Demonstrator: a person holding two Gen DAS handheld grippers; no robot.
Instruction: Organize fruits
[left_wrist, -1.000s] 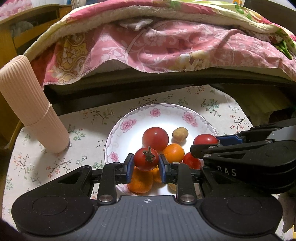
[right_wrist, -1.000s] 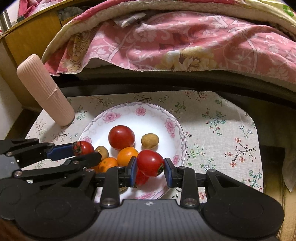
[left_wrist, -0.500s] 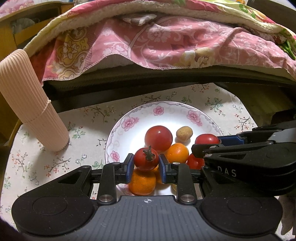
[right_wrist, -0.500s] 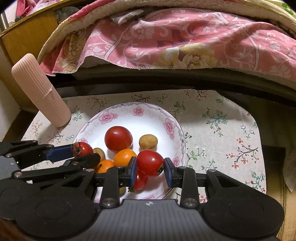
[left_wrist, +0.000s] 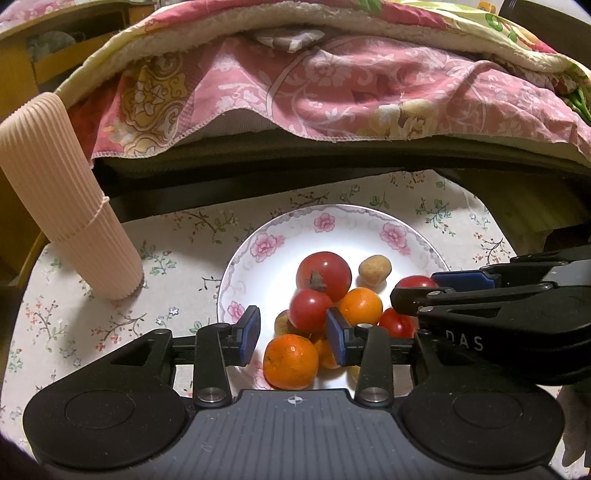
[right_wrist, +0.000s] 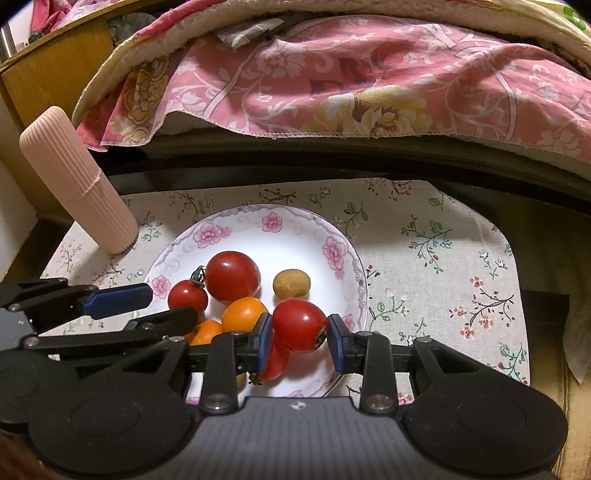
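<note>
Over a floral plate (left_wrist: 391, 236) of fruit, the left gripper (left_wrist: 291, 336) fingers are spreading around a small tomato (left_wrist: 309, 309); the right gripper (right_wrist: 300, 343) fingers pinch a red tomato (right_wrist: 299, 324).

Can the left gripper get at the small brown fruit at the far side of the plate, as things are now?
Probably not directly. The left gripper, jaws opening, has a small tomato between them, and the large tomato and an orange fruit lie before the brown fruit.

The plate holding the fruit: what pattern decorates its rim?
Pink flowers with a pale scrolled border on the white plate; the right wrist view shows it best.
</note>
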